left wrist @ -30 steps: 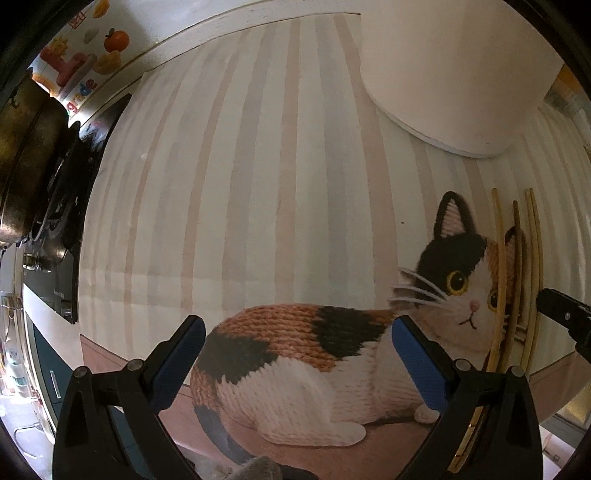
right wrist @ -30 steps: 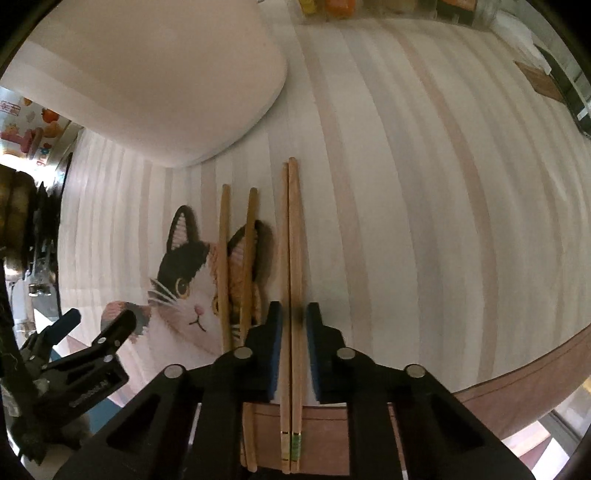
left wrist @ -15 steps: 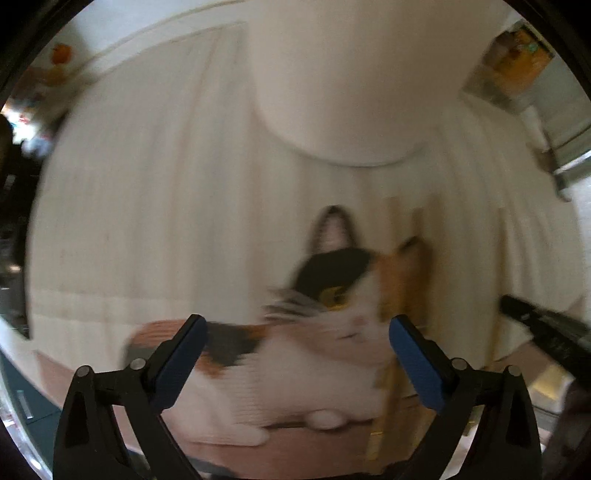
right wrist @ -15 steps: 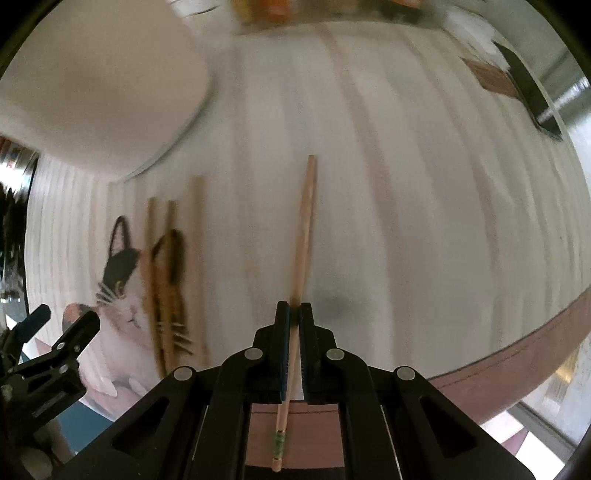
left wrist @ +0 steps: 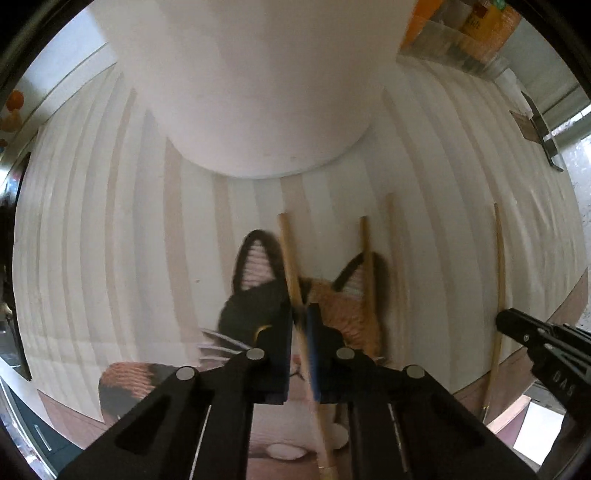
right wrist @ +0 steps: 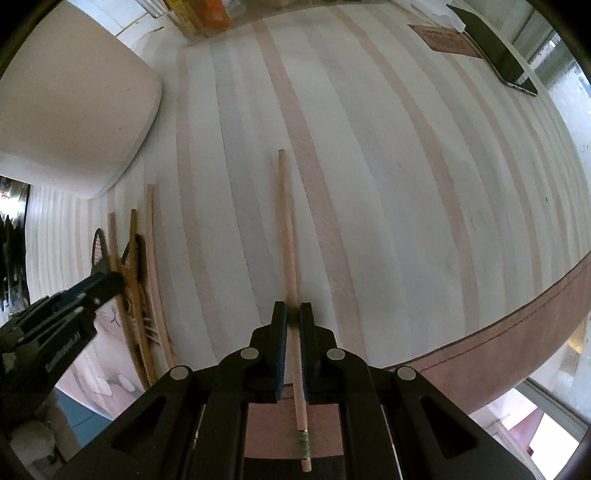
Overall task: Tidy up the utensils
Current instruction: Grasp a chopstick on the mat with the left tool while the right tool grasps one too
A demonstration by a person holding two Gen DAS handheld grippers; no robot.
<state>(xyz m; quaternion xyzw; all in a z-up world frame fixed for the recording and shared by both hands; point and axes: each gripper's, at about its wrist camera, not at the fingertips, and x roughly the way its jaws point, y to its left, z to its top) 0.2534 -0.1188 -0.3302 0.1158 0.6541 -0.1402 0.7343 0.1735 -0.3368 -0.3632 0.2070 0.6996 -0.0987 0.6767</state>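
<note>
My left gripper (left wrist: 300, 314) is shut on a wooden chopstick (left wrist: 290, 251) that lies over the cat picture on the striped mat (left wrist: 110, 240). Two more chopsticks (left wrist: 366, 258) lie just to its right. My right gripper (right wrist: 293, 314) is shut on another chopstick (right wrist: 286, 221) with a green band at its near end, over the mat's right part (right wrist: 406, 184). The left gripper (right wrist: 99, 284) shows at the left of the right wrist view, next to the three chopsticks (right wrist: 151, 240). The right gripper (left wrist: 517, 325) shows at the right edge of the left wrist view.
A large white container (left wrist: 258, 92) stands at the back of the mat, close behind the chopstick tips; it also shows in the right wrist view (right wrist: 66, 103). Jars and packets (right wrist: 207, 14) stand at the far edge. A dark phone-like slab (right wrist: 495, 51) lies at the far right.
My right gripper closed on one chopstick and carried it to the right, away from the others. My left gripper swung right over the cat's head and closed on the leftmost chopstick.
</note>
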